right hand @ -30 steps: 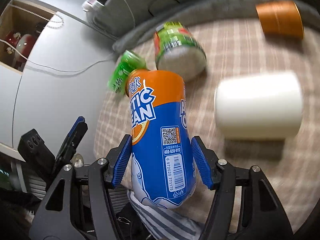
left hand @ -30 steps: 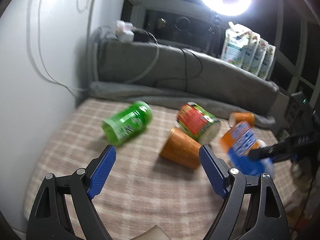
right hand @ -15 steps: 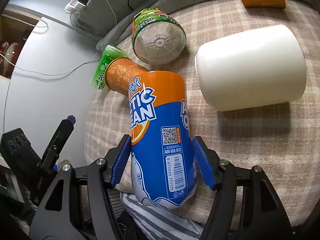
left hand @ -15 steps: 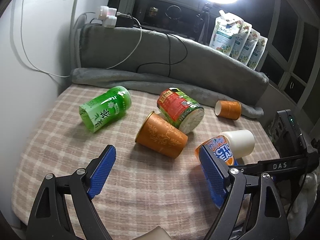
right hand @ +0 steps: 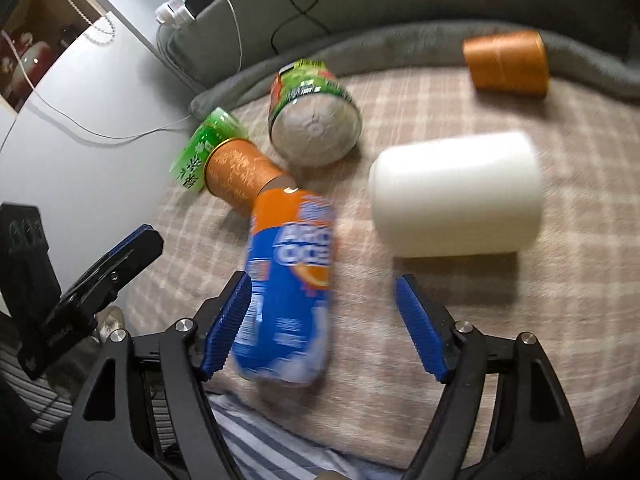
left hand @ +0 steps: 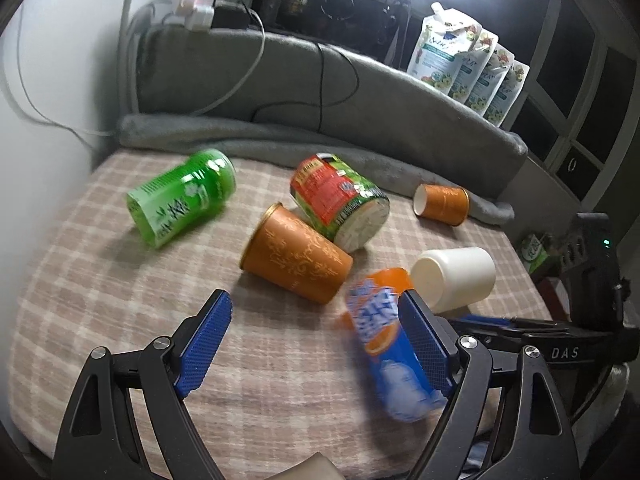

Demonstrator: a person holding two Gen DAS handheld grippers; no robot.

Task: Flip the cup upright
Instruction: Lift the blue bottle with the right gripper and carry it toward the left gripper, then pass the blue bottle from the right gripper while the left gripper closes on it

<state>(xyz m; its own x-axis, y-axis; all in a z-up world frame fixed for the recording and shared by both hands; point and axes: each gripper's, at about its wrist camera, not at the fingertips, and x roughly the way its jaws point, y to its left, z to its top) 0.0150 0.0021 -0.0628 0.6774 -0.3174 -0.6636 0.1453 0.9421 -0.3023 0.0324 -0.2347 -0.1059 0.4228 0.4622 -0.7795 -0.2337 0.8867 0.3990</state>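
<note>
From the left wrist view, running left to right across the plaid-covered desk [left hand: 100,280]: a green plastic tea cup [left hand: 182,198] on its side, a tall orange paper cup with gold pattern [left hand: 296,256] on its side, a red-and-green labelled tub [left hand: 340,204] tipped against it, the blue-and-orange drink cup [left hand: 390,340], a white plastic cup [left hand: 454,278] lying down, and a small orange paper cup [left hand: 442,204] near the grey blanket [left hand: 360,148].

Half a second ago the right hand-held gripper [right hand: 324,328] was clamped on the blue-and-orange drink cup [right hand: 286,296]; now its jaws have sprung wide apart, and only the left blue pad [right hand: 228,326] sits at or just beside the cup wall. The cup is motion-blurred and leaning, orange end away from the camera (whether it is toppling or settling I cannot tell). I judge it has just been let go, not yet upright.

The left hand-held gripper [left hand: 316,340] is spread wide and holds nothing.
</note>
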